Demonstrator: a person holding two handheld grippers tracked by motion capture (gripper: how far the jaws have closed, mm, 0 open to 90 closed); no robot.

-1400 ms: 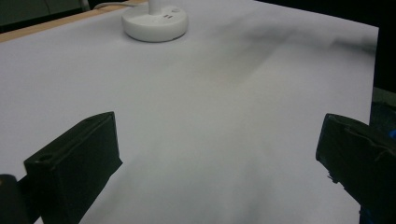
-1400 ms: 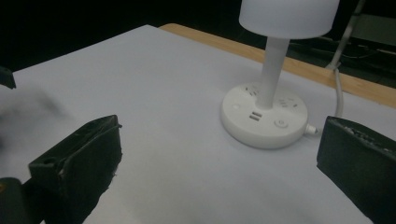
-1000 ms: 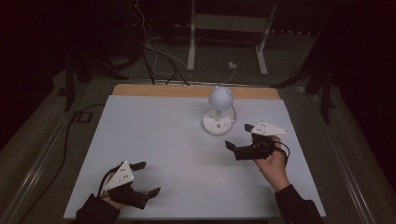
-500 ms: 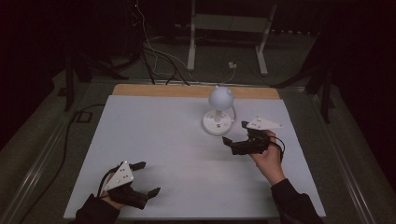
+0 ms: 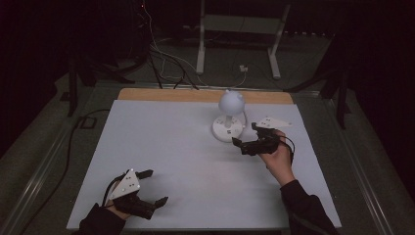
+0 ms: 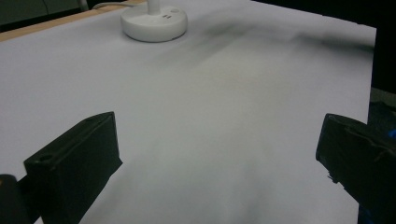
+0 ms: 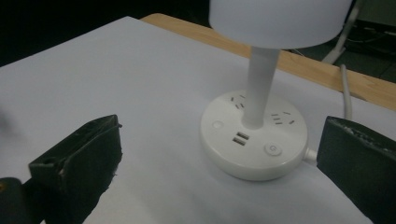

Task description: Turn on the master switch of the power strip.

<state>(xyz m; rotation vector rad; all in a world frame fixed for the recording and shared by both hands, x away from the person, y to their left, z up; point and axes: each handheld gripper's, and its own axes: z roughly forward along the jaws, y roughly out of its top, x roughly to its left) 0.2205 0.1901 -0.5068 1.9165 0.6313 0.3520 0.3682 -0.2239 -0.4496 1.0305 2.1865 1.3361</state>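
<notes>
A small white desk lamp (image 5: 229, 115) stands at the back middle-right of the white table (image 5: 161, 142); its round base (image 7: 254, 135) carries sockets, USB ports and two buttons, and its stem rises to a white shade (image 7: 280, 16). My right gripper (image 5: 245, 136) is open, hovering just right of the base with its jaws pointing at it; the base lies between and beyond the jaws, untouched. My left gripper (image 5: 152, 187) is open near the front left corner, holding nothing. The lamp base (image 6: 154, 22) sits far ahead of it.
A wooden strip (image 5: 195, 95) edges the table's far side. The lamp's white cord (image 7: 345, 91) runs off the back edge. Cables and a white metal stand (image 5: 240, 36) lie on the dark floor behind the table.
My right gripper has moved left and slightly forward toward the lamp base. The left gripper has stayed in place.
</notes>
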